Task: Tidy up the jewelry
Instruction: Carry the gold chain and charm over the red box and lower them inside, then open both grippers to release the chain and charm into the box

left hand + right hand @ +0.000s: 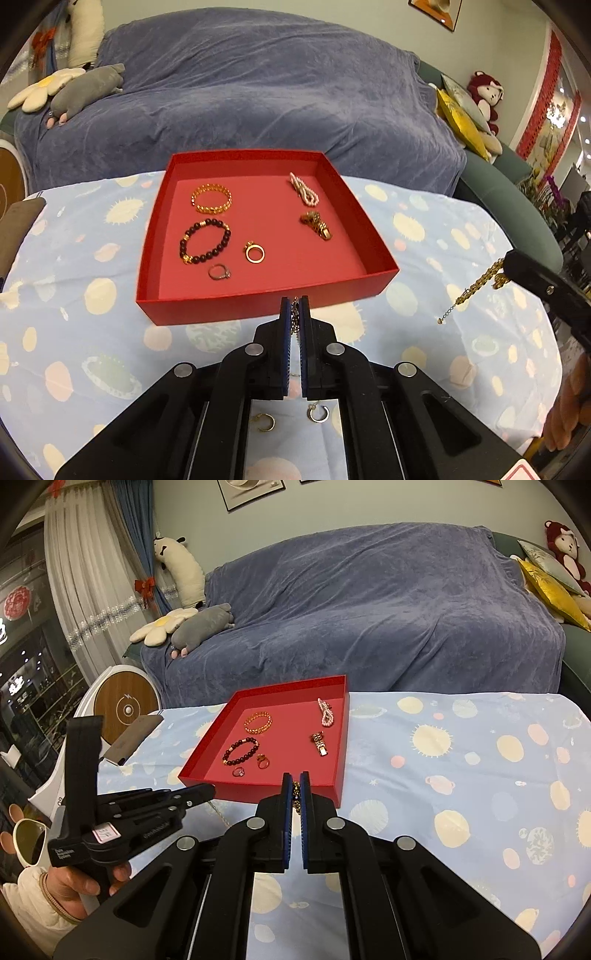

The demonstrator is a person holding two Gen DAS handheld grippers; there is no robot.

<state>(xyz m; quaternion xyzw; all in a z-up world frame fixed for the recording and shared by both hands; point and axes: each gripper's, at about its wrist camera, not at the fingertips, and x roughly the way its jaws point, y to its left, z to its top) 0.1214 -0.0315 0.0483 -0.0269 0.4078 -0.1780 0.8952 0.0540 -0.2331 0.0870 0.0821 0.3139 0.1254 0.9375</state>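
Observation:
A red box (258, 306) on the planet-print tablecloth holds a gold bangle (211, 198), a dark bead bracelet (205, 242), two rings (255, 253), a pearl strand (304, 190) and a gold watch-band piece (316, 223). My left gripper (294, 301) hovers just before the box's near wall, shut on a thin chain (294, 321). In the right wrist view it (207, 792) is seen at the left with that chain (218, 814) dangling. My right gripper (294, 777) is shut on a thick gold chain (296, 794), which hangs from it (511, 264) at the right (469, 291). Two hoop earrings (264, 421) lie on the cloth under the left gripper.
A sofa under a blue blanket (258, 92) stands behind the table, with plush toys and cushions on it. A dark flat object (133, 738) lies at the table's left end. White sunglasses (31, 840) and a hand (81, 882) show at lower left.

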